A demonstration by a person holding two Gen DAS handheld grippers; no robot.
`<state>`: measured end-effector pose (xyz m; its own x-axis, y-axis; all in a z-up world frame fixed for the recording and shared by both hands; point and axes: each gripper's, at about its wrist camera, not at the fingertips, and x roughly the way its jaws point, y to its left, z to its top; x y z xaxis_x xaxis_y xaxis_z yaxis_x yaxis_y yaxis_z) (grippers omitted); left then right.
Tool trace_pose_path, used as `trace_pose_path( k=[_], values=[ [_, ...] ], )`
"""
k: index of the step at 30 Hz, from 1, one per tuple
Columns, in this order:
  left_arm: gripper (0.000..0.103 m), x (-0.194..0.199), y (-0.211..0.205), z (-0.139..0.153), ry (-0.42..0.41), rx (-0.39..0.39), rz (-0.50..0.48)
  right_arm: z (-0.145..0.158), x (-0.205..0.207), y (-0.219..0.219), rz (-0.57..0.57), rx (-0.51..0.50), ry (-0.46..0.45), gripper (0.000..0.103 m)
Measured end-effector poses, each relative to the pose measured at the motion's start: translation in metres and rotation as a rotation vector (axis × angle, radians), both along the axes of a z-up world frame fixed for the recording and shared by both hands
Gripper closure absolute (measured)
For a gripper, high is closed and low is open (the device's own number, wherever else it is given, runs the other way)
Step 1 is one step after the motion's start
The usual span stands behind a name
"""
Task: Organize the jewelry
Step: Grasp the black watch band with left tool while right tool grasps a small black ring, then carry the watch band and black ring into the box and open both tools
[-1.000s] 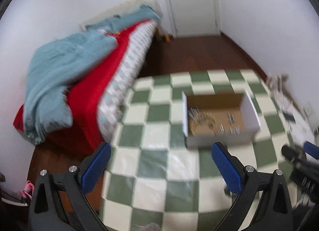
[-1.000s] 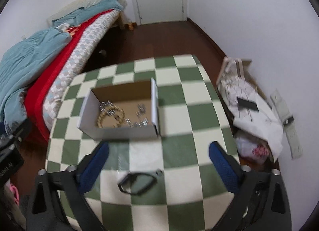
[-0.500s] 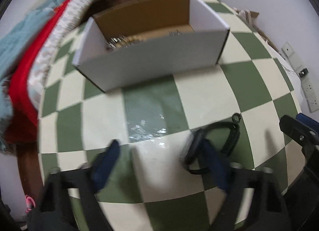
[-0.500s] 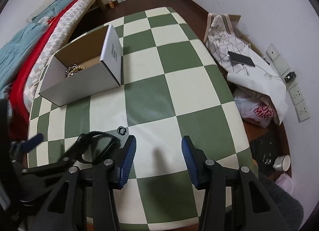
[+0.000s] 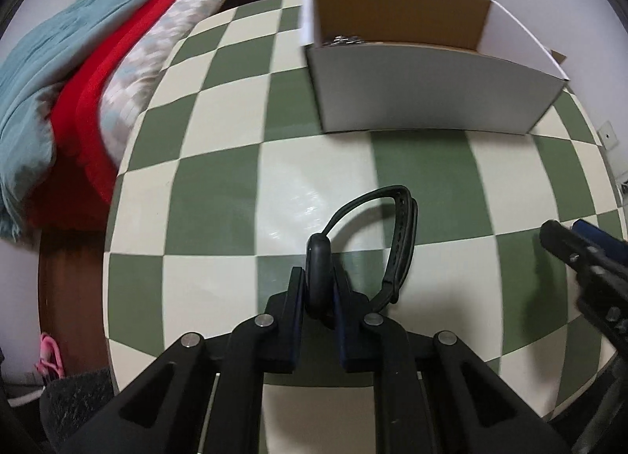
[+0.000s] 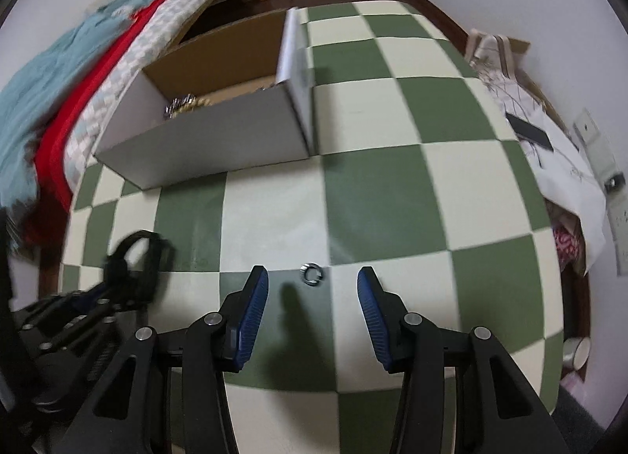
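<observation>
The left claw (image 5: 318, 289) is clamped on a black watch (image 5: 396, 242); the right claw (image 6: 313, 297) stands apart, straddling a small ring (image 6: 311, 272) near the box (image 6: 204, 140).

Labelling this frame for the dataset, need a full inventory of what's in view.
Black band-style wristwatch: 1, black, clamped at its body by the left gripper, strap looping forward.
Small metal ring: 1, silver, on the table between the right gripper's fingers.
Open cardboard box: 1, white outside, brown inside, far side of the table, jewelry inside.
Checkered table: 1, green and cream.
Bed with blankets: 1, red and teal, left of the table.
White bags: pile, right of the table.
Left gripper: shut on the watch.
Right gripper: open.
</observation>
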<state>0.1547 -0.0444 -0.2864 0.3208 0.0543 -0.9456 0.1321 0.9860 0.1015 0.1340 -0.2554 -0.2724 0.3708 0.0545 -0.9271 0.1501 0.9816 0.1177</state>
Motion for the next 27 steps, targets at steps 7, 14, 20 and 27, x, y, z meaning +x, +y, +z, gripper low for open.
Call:
trace_pose_path(
  k=[7, 14, 20, 27],
  values=[
    [0.093, 0.0, 0.004, 0.005, 0.0, -0.002, 0.008, -0.01, 0.001, 0.027, 0.043, -0.153, -0.015, 0.06],
    [0.093, -0.002, 0.005, 0.003, 0.002, -0.004, 0.009, -0.009, -0.001, 0.026, 0.048, -0.164, -0.033, 0.088],
    [0.093, 0.0, 0.003, 0.008, -0.016, -0.002, 0.008, -0.008, -0.004, 0.025, 0.046, -0.168, -0.045, 0.09],
    [0.093, 0.005, -0.002, 0.044, -0.101, -0.022, 0.009, 0.007, -0.011, 0.023, 0.032, -0.148, -0.075, 0.09]
  ],
)
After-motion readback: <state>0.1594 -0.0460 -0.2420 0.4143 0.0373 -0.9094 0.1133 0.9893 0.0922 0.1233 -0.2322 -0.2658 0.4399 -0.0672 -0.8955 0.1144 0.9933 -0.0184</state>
